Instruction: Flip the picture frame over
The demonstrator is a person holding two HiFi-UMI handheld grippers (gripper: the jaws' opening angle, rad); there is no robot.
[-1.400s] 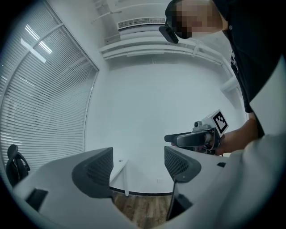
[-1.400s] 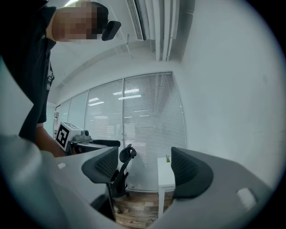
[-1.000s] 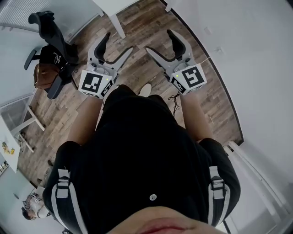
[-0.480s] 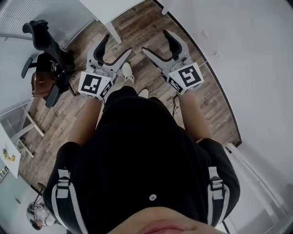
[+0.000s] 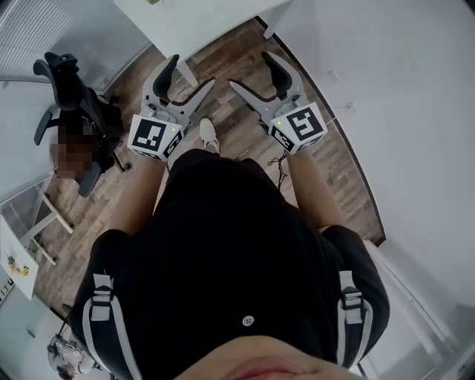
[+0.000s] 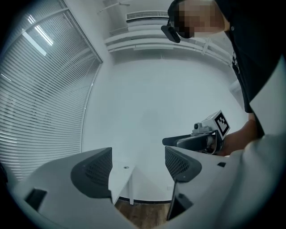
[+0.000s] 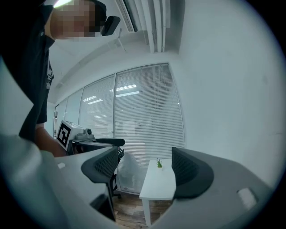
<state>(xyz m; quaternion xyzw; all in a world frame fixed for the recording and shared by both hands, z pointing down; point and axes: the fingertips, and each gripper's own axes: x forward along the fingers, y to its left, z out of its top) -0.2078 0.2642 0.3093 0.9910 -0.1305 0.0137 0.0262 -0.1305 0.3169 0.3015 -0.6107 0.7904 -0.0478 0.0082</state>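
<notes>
Brown plank floor and a white rectangular table lie ahead of the grey left gripper and right gripper, both wide open and empty; no picture frame is visible, so finding it probably comes first.

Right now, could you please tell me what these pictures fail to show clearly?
- Picture frame: in no view. The head view's top edge cuts off most of the white table.
- Small green thing on that table: too small in the right gripper view to identify.
- Floor beneath the person: hidden by the black shirt in the head view.
</notes>
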